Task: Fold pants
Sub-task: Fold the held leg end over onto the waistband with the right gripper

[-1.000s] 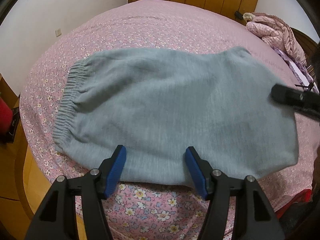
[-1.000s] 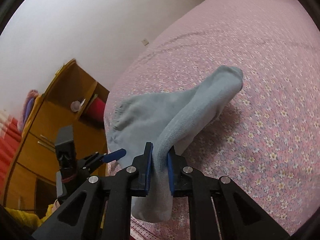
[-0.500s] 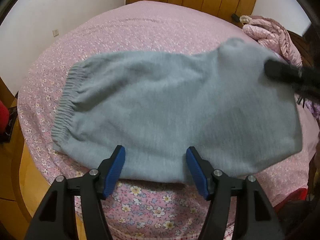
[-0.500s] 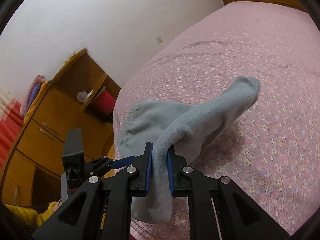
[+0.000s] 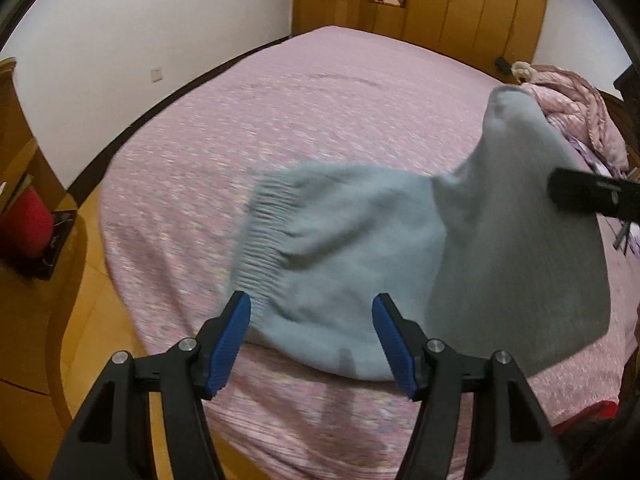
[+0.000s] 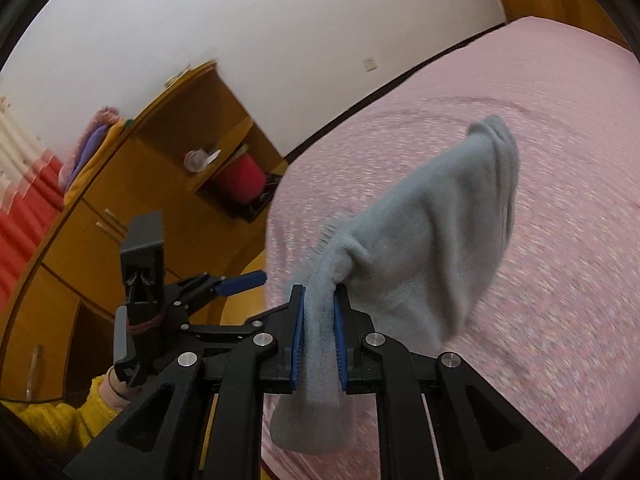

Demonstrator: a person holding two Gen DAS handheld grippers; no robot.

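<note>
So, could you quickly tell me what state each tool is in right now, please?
Left tool: open, holding nothing, over the near edge of the pants.
Right tool: shut on the pants, lifting that end.

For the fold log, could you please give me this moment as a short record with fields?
garment: grey pants, partly lifted
surface: bed with pink floral sheet
right gripper: shut on the pants, fabric pinched between its fingers, hem end raised off the bed
left gripper: open, holding nothing, at the near edge of the pants
waistband: ribbed, lying on the sheet
beside bed: wooden shelf unit with a red item
image quality: motion blur
</note>
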